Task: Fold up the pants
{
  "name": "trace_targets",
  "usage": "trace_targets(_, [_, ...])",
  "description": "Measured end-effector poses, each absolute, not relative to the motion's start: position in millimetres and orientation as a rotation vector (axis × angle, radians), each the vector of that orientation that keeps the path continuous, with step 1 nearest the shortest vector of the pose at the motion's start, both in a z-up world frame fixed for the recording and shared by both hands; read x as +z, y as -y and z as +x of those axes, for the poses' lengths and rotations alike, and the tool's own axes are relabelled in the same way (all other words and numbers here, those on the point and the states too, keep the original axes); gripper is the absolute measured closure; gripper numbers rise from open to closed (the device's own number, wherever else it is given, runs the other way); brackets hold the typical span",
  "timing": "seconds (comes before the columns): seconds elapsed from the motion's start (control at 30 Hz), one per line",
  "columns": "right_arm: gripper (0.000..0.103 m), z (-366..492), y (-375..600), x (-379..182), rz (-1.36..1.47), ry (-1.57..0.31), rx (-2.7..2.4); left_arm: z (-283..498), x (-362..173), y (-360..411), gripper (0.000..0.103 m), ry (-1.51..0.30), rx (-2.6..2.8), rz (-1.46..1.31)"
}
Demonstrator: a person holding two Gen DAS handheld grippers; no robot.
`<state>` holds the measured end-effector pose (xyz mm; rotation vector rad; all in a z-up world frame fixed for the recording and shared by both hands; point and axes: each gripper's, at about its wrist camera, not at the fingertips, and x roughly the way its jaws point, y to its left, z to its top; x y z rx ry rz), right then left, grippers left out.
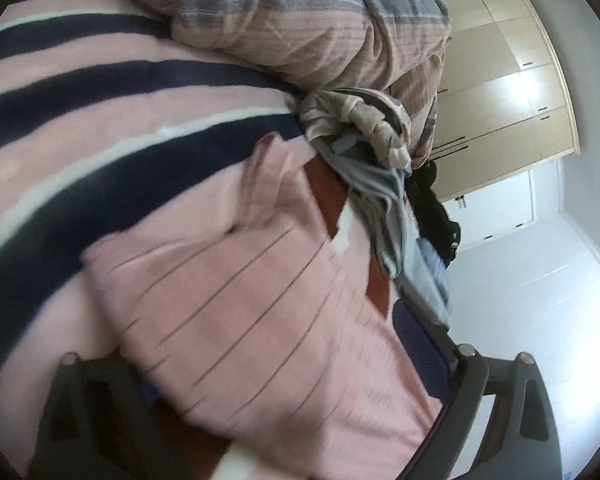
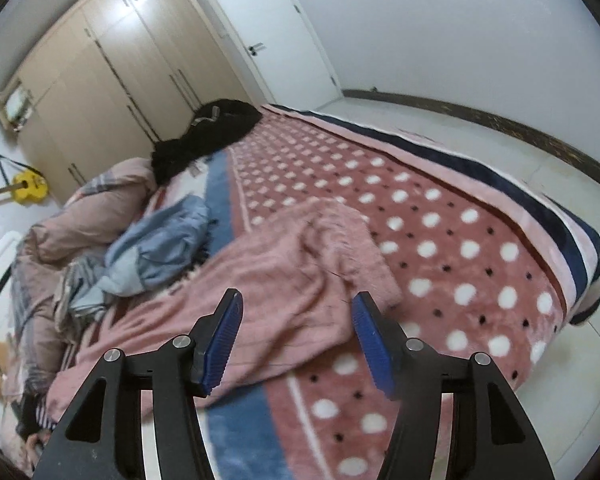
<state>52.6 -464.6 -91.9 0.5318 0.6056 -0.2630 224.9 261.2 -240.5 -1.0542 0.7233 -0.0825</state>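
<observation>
On my left wrist camera the picture is tilted and blurred. At the far left I see the blanket point(image 1: 100, 80) with its pink, dark blue and white stripes. In the middle lie the pants point(image 1: 252, 300), pink with thin dark lines, spread flat on the blanket and filling the lower half of the view. The left gripper point(image 1: 268, 364) stands with its jaws wide apart; the two dark arms show at the bottom left and bottom right, and the pants lie between and beneath them. I cannot see the fingertips, so I cannot tell if they touch the cloth, but nothing is clamped. To the right of the pants there is a pile of grey and light blue clothes point(image 1: 380, 184), and above it a folded duvet point(image 1: 300, 20). At the far right stands the wardrobe point(image 1: 500, 92).

On my right wrist camera, the wardrobe point(image 2: 100, 72) is at the left, with a yellow guitar point(image 2: 28, 186) below it. Then comes the blue clothes pile point(image 2: 156, 248). The pants point(image 2: 268, 280) lie crumpled on the dotted blanket point(image 2: 460, 248), in the middle. The right gripper point(image 2: 296, 340) hangs over their near edge, its blue pads point(image 2: 220, 344) about half apart, with no cloth pinched between them. A white door point(image 2: 284, 32) is behind.
</observation>
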Motion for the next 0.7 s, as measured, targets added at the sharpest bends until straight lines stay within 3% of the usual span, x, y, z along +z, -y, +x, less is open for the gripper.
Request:
trace_targets(0.03, [0.049,54,462,-88,0.533,-0.599,-0.251,233,-241,-259,0.047,-0.737,-0.077,-1.058])
trace_targets(0.07, [0.049,55,459,-84,0.539,-0.593,-0.237,238,-241,-258,0.062,-0.754,-0.071,-1.062])
trace_targets(0.1, [0.049,57,457,-82,0.544,-0.59,-0.225,245,-241,-257,0.086,-0.777,-0.065,-1.062])
trace_targets(0.33, [0.049,56,456,-74,0.558,-0.569,-0.184,253,-151,-188,0.091,-0.674,-0.125,-0.755])
trace_targets(0.5, [0.049,48,467,-70,0.579,-0.54,-0.154,254,-82,-67,0.091,-0.649,-0.354,-0.487])
trace_targets(0.7, [0.049,40,478,-73,0.607,-0.517,-0.129,256,-99,102,0.091,-0.76,-0.565,-0.232])
